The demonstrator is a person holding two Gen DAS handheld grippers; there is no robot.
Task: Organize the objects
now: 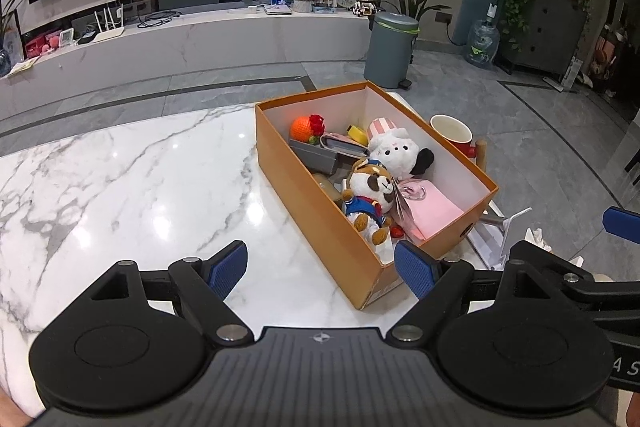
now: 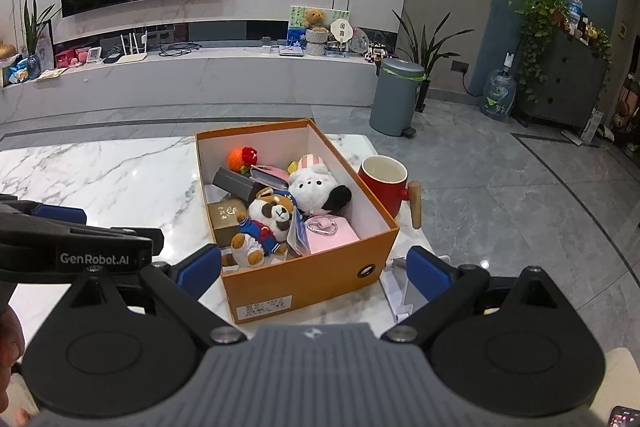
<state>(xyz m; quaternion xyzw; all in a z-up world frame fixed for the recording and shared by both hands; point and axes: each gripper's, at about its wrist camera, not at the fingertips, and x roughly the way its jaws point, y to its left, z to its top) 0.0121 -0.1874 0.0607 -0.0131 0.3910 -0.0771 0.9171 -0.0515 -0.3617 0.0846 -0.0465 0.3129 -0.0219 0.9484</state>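
Observation:
An orange cardboard box point(image 1: 320, 227) point(image 2: 320, 275) stands on the marble table point(image 1: 140, 179) point(image 2: 100, 167). It holds a brown plush in a blue sailor suit point(image 1: 370, 197) point(image 2: 266, 221), a white plush with a striped hat point(image 1: 394, 147) point(image 2: 316, 187), a pink box point(image 1: 434, 211) point(image 2: 332, 235), a grey case point(image 1: 316, 153) point(image 2: 236, 183), an orange ball point(image 1: 304, 129) point(image 2: 237, 157) and a gold box point(image 2: 226, 215). My left gripper point(image 1: 320, 269) is open and empty, just short of the box's near corner. My right gripper point(image 2: 316, 269) is open and empty, its fingers either side of the box's near end.
A red mug point(image 1: 452, 135) point(image 2: 384, 183) with a wooden handle stands right of the box. A clear stand point(image 1: 500, 235) point(image 2: 400, 291) lies at the table's right edge. A grey bin point(image 1: 390, 49) point(image 2: 396, 95) stands on the floor beyond.

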